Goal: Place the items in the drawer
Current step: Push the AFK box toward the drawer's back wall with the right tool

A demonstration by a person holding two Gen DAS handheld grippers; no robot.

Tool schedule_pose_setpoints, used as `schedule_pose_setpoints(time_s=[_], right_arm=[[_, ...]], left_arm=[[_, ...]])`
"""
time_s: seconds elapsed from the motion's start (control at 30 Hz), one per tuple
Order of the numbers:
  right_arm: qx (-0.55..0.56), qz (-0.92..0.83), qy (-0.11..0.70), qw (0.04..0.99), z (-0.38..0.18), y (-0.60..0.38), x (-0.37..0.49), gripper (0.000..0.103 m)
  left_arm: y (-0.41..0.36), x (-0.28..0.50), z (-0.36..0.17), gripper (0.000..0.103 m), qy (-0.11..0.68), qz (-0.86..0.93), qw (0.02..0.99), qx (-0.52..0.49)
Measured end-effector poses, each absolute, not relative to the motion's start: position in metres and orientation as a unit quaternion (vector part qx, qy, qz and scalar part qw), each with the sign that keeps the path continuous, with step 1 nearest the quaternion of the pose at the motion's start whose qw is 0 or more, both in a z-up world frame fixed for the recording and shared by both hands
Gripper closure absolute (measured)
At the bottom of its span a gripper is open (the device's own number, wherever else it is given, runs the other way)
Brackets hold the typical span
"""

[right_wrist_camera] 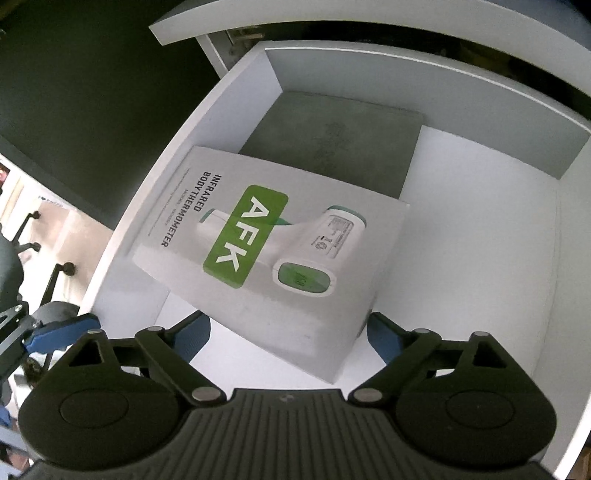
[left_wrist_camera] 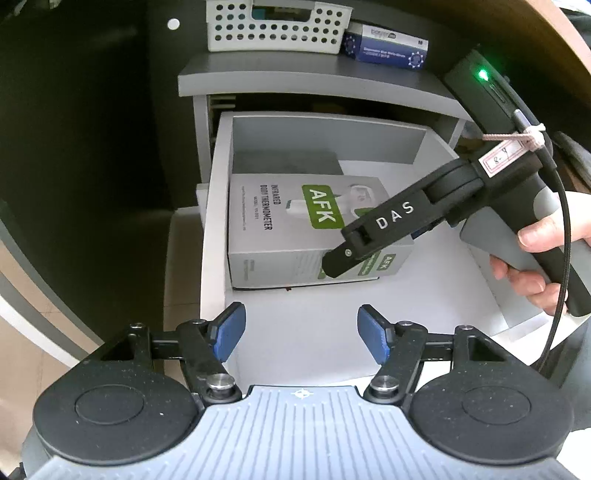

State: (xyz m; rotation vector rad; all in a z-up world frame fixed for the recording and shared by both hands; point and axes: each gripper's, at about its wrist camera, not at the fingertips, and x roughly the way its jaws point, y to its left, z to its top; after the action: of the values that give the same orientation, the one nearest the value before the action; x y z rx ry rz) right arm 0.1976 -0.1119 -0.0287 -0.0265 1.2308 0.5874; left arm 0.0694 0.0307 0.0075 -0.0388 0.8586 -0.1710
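The thermometer box (right_wrist_camera: pixel 273 254) sits mid-frame inside the open white drawer (right_wrist_camera: pixel 480 258), gripped at its near end by the right gripper (right_wrist_camera: pixel 290 332) and overlapping a grey flat box (right_wrist_camera: pixel 332 144) behind; lower it level before releasing. The left gripper (left_wrist_camera: pixel 301 332) hangs open and empty at the drawer's front. Upper frame, a perforated basket (left_wrist_camera: pixel 277 26) rests on the cabinet top

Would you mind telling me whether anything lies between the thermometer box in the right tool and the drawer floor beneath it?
Only partly: the thermometer box, gripped by the right tool, hangs tilted over the open drawer. A flat grey item lies at the back, under the box's far edge; the white floor nearer the front shows nothing.
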Motion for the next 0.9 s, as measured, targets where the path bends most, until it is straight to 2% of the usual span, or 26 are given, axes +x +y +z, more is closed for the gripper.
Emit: schedule_pose_setpoints(time_s=[0.9], right_arm=[[-0.016,0.207,0.479,0.853,-0.031,-0.106,0.247,0.011]], left_arm=[[0.030,0.056,0.007,0.034,0.409,-0.075,0.909,-0.016]])
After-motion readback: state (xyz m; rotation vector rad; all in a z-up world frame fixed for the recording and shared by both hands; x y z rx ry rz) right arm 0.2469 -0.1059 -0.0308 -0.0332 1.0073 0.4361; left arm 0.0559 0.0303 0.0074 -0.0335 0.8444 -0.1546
